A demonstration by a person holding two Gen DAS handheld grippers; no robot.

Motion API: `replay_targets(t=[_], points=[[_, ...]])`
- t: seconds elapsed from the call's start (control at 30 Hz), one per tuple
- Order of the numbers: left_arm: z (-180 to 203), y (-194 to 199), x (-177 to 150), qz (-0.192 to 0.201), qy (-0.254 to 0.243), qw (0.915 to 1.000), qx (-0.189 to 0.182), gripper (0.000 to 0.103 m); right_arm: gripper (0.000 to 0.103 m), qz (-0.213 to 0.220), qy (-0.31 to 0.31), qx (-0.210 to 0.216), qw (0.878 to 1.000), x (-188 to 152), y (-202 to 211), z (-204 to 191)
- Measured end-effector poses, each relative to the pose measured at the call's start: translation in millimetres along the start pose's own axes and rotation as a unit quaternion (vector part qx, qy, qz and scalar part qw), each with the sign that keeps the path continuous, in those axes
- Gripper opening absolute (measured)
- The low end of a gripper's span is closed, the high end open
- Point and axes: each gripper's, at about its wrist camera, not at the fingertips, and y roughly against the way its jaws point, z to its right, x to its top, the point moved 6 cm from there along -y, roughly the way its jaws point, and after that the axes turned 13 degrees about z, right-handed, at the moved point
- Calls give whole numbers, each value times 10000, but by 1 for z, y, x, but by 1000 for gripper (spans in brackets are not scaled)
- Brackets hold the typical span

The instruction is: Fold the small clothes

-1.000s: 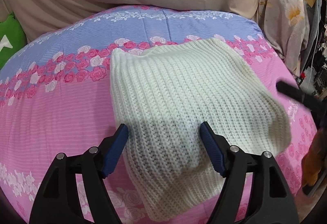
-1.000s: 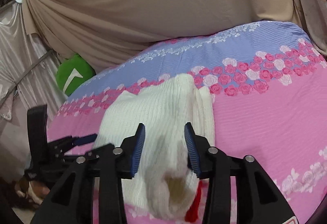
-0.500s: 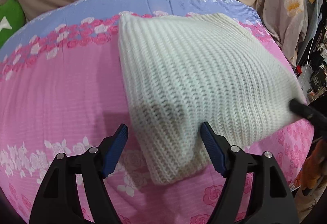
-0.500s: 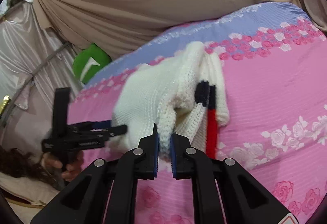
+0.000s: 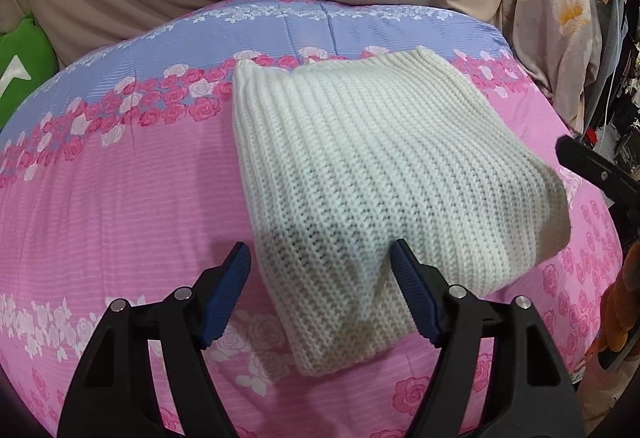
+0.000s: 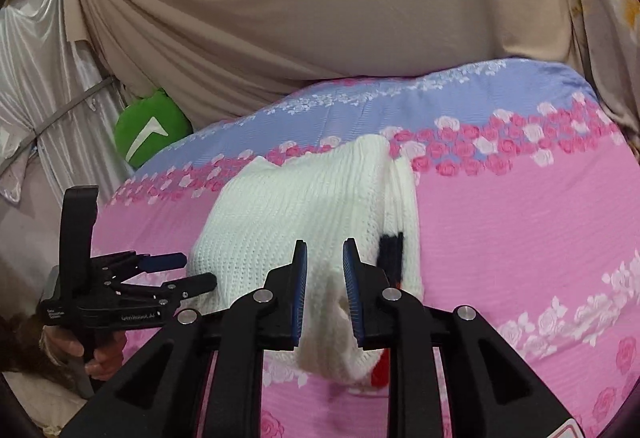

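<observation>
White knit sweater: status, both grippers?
Left gripper open over the near edge. Right gripper opening, knit between fingers. White knit sweater folded on floral quilt. Nothing obstructing.

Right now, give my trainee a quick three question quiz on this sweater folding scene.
1. True or false: the white knit sweater lies on a plain grey sheet.
2. Which gripper has its jaws standing wide: A left gripper, B right gripper?
3. Fill in: the cushion at the bed's far edge is ____ in colour.

Key: 1 false, it lies on a pink and blue floral bedspread. 2 A; the right one's narrow jaws are opening around the knit. 3 green.
</observation>
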Motion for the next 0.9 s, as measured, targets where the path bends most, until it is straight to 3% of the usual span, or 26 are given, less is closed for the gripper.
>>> replay_targets(t=[0.07,0.13,0.27,0.37,0.43,0.57,0.6,0.63,0.67,0.8,0.83,0.9], points=[[1,-3,0,-20,5,10000,-21,70,19,-200,69,-60,9998,-9,-17,2],[2,-6,-1,-55,3,10000,-20,70,6,-667,88,-514,9964,-30,-43,22],[2,-13,-2,-116,-22,9999,8,72,6,-650,-129,-345,9972,-29,-44,23],[-1,-11,-1,-76,93,9999,-103,72,23,-169,-298,-275,9990,-8,-26,22],[-5,-6,3,25,260,9994,-212,72,63,15,-416,-351,9985,2,-24,30],[-16,5,13,263,451,9985,-167,74,64,-515,-602,-542,9954,-12,-61,53],[-20,6,15,289,464,9984,-117,75,57,-690,-721,-463,9939,-19,-73,56],[-23,6,16,304,483,9983,-77,75,38,-830,-828,-262,9928,-23,-80,53],[-26,7,17,310,506,9982,-37,75,35,-788,-834,-214,9932,-20,-79,49],[-34,16,24,412,591,9974,-2,75,9,419,-416,335,9977,35,-20,5],[-33,17,25,443,587,9973,-12,75,0,571,-410,397,9967,43,-11,3],[-28,17,28,480,539,9974,-68,75,0,604,-378,98,9974,43,-8,18]])
